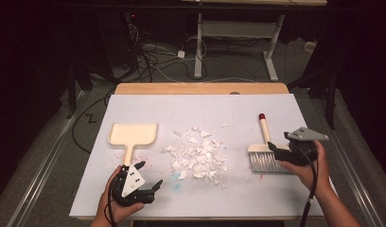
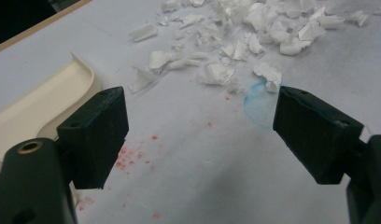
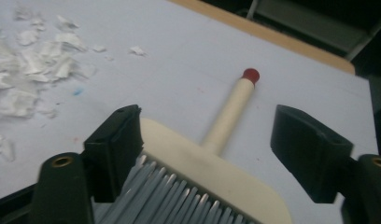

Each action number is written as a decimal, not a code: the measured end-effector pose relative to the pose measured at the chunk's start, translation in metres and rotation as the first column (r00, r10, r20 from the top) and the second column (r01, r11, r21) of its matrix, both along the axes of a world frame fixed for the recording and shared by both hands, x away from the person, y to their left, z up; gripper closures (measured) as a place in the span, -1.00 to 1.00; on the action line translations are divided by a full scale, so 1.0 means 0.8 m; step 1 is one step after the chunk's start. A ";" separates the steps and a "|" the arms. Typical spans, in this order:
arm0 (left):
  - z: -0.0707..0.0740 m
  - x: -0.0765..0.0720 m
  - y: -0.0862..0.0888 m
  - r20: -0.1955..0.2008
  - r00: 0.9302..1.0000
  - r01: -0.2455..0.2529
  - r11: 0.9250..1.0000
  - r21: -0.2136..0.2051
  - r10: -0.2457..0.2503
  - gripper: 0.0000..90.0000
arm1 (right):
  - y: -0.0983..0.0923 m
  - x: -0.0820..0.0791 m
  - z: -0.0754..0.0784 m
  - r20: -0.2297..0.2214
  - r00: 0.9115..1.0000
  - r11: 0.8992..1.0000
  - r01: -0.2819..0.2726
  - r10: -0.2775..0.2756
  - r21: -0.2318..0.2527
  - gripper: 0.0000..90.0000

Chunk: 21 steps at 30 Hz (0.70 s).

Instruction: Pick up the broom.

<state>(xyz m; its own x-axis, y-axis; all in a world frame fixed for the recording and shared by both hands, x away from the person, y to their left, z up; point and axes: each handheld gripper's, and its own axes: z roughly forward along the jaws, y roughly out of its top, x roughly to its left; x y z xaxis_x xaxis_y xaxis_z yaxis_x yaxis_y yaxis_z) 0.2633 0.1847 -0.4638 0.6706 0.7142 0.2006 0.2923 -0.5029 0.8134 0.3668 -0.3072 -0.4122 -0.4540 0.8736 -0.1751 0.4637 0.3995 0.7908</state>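
On the brush (image 3: 212, 172): no legible writing.

This looks like a lab or test room, not a home. The counter (image 1: 200, 89) is a wooden board covered with a plain white sheet (image 1: 191, 189). Behind the counter, loose cables (image 1: 153, 56) lie on a grey floor, near the white metal legs of another desk (image 1: 238, 33). Around the counter it is dark.
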 end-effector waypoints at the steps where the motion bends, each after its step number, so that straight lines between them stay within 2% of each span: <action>1: 0.000 0.000 0.000 0.001 1.000 -0.001 1.000 0.001 0.001 -0.61 | 0.000 0.000 0.000 0.000 1.000 1.000 0.000 0.000 0.000 -0.28; 2: 0.000 0.000 0.001 0.002 1.000 -0.003 1.000 0.007 0.003 -0.62 | 0.000 0.020 -0.004 -0.049 0.999 1.000 0.025 -0.024 0.020 -0.28; 3: 0.000 0.000 0.001 0.002 1.000 -0.003 1.000 0.007 0.003 -0.61 | 0.001 0.031 -0.007 -0.088 0.995 0.999 0.053 -0.052 0.012 -0.31; 4: 0.000 0.001 0.002 -0.001 1.000 -0.004 1.000 0.003 0.004 -0.62 | 0.001 0.042 -0.010 -0.118 0.991 0.998 0.063 -0.059 0.028 -0.32; 5: 0.000 0.001 0.002 -0.003 1.000 -0.007 1.000 -0.002 0.007 -0.62 | 0.001 0.051 -0.012 -0.136 0.988 0.996 0.078 -0.072 0.037 -0.32; 7: 0.000 0.002 0.003 -0.003 1.000 -0.008 1.000 0.001 0.008 -0.62 | 0.000 0.072 -0.019 -0.184 0.976 0.993 0.118 -0.114 0.015 -0.32; 8: -0.001 0.002 0.003 -0.006 1.000 -0.007 1.000 0.004 0.007 -0.62 | -0.001 0.081 -0.023 -0.205 0.970 0.990 0.138 -0.129 0.027 -0.32; 9: -0.001 0.002 0.002 -0.007 1.000 -0.006 1.000 0.005 0.006 -0.62 | -0.003 0.090 -0.027 -0.234 0.961 0.987 0.157 -0.148 0.020 -0.32; 10: -0.001 0.002 0.002 -0.007 1.000 -0.006 1.000 0.005 0.006 -0.62 | -0.003 0.090 -0.027 -0.234 0.961 0.987 0.157 -0.148 0.020 -0.32; 11: -0.002 0.001 0.001 -0.019 1.000 -0.008 1.000 0.011 0.008 -0.62 | -0.004 0.105 -0.034 -0.274 0.945 0.982 0.189 -0.179 0.012 -0.31; 12: -0.002 0.001 0.001 -0.019 1.000 -0.008 1.000 0.011 0.008 -0.62 | -0.004 0.105 -0.034 -0.274 0.945 0.982 0.189 -0.179 0.012 -0.31; 13: -0.002 0.001 0.001 -0.020 1.000 -0.006 1.000 0.012 0.007 -0.62 | -0.004 0.109 -0.036 -0.282 0.941 0.980 0.197 -0.189 0.002 -0.25; 14: -0.002 0.003 0.002 -0.010 1.000 -0.004 1.000 0.016 0.004 -0.62 | 0.001 0.117 -0.041 -0.305 0.932 0.980 0.201 -0.196 -0.016 -0.16; 16: -0.003 0.002 0.002 -0.026 1.000 -0.010 1.000 0.008 0.010 -0.62 | 0.009 0.122 -0.047 -0.343 0.922 0.982 0.185 -0.182 -0.024 -0.03; 17: -0.002 0.003 0.002 -0.014 1.000 -0.005 1.000 0.015 0.005 -0.62 | 0.013 0.124 -0.050 -0.360 0.917 0.984 0.173 -0.172 -0.030 0.01; 18: -0.002 0.003 0.002 -0.012 1.000 -0.004 1.000 0.017 0.004 -0.62 | 0.019 0.125 -0.053 -0.360 0.916 0.984 0.172 -0.177 -0.045 0.03; 19: -0.002 0.003 0.002 -0.012 1.000 -0.004 1.000 0.017 0.004 -0.62 | 0.022 0.125 -0.052 -0.355 0.919 0.985 0.168 -0.175 -0.050 0.16; 20: -0.003 0.003 0.001 -0.013 1.000 -0.004 1.000 0.015 0.004 -0.62 | 0.022 0.125 -0.052 -0.355 0.919 0.985 0.168 -0.175 -0.050 0.16; 21: -0.003 0.002 -0.001 -0.027 1.000 -0.003 1.000 0.012 0.004 -0.62 | 0.023 0.127 -0.052 -0.356 0.916 0.982 0.186 -0.183 -0.026 0.40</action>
<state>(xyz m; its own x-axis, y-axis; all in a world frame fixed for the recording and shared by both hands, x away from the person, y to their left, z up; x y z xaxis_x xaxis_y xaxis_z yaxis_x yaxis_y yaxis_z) 0.2648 0.1841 -0.4663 0.6733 0.7141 0.1916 0.3156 -0.5119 0.7990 0.4682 -0.2884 -0.4541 -0.3159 0.9485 -0.0242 0.7796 0.2740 0.5632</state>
